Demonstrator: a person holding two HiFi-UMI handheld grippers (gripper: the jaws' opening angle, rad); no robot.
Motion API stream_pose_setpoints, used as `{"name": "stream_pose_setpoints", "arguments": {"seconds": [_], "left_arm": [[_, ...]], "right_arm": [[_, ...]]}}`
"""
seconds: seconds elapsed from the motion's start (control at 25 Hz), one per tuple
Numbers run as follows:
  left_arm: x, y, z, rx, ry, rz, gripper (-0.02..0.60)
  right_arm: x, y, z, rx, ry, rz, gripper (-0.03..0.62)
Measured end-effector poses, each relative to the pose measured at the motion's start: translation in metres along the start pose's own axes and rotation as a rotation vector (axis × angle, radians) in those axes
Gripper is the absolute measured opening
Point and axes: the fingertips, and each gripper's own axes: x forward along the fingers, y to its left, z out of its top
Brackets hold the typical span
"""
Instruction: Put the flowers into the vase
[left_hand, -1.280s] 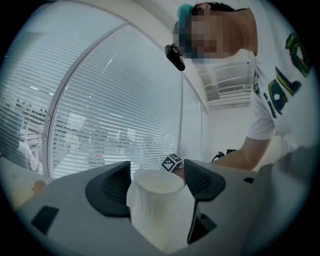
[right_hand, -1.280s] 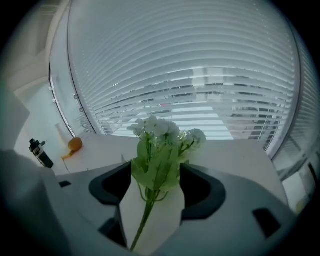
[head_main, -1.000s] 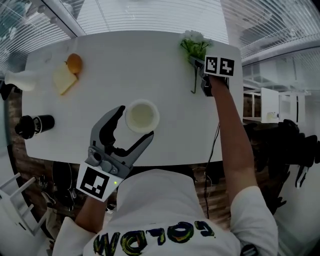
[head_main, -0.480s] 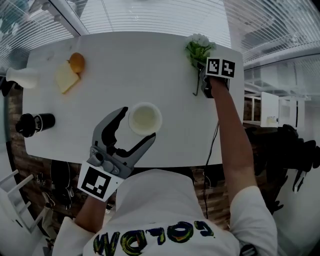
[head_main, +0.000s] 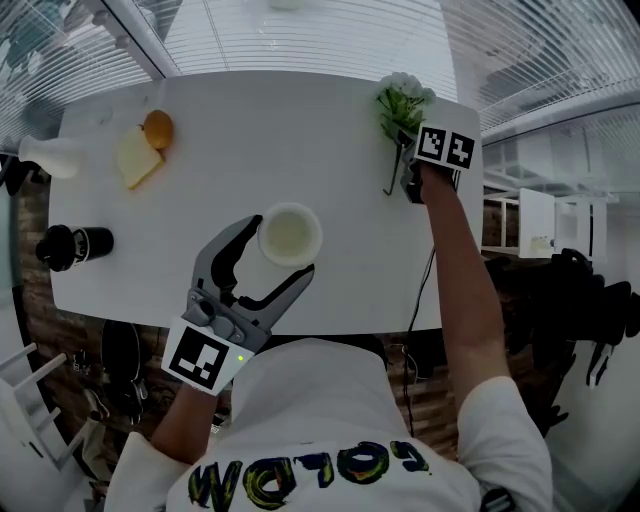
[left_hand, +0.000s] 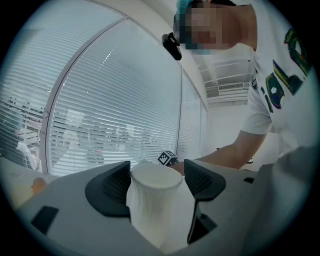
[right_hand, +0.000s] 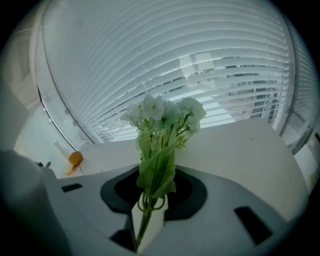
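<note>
on the far left of the white tabletop (head_main: 300, 130) is a white bottle (head_main: 47, 157). nearer the person, a black flask (head_main: 76, 243) lies on its side. a bit to the right is a pale wedge (head_main: 137, 160), and an orange (head_main: 157, 128) sits right against its far end.

next comes the left tool (head_main: 274, 248), near the front edge of the tabletop. its two grey fingers reach round the white vase (head_main: 289, 234), one on each side. in the left gripper view the dark pads press on the vase just below its rim, so this tool is holding the vase. the vase stands up straight with its mouth open to the top.

well apart from the vase, by the far right corner of the tabletop, are the flowers (head_main: 403, 103), a small bunch with white blooms and green leaves. the right tool (head_main: 404, 165) is at their stems. its jaws have just been closing, and in the right gripper view the green stems and leaves are squeezed between the dark pads. the blooms point away from the person.
</note>
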Motion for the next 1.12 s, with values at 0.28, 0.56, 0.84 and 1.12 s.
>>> {"name": "stream_pose_setpoints", "arguments": {"seconds": [0.28, 0.56, 0.84, 1.12], "left_arm": [[0.000, 0.001, -0.001, 0.013, 0.006, 0.019, 0.328], [-0.003, 0.004, -0.006, 0.000, 0.012, 0.041, 0.328], [-0.005, 0.003, -0.006, 0.017, 0.000, 0.051, 0.328], [-0.007, 0.002, -0.006, 0.036, 0.007, 0.059, 0.328]], "right_arm": [[-0.026, 0.017, 0.025, -0.011, -0.102, 0.026, 0.104], [-0.056, 0.048, 0.057, -0.060, -0.197, 0.068, 0.104], [-0.091, 0.082, 0.085, -0.075, -0.302, 0.120, 0.104], [-0.127, 0.127, 0.104, -0.100, -0.389, 0.196, 0.105]]}}
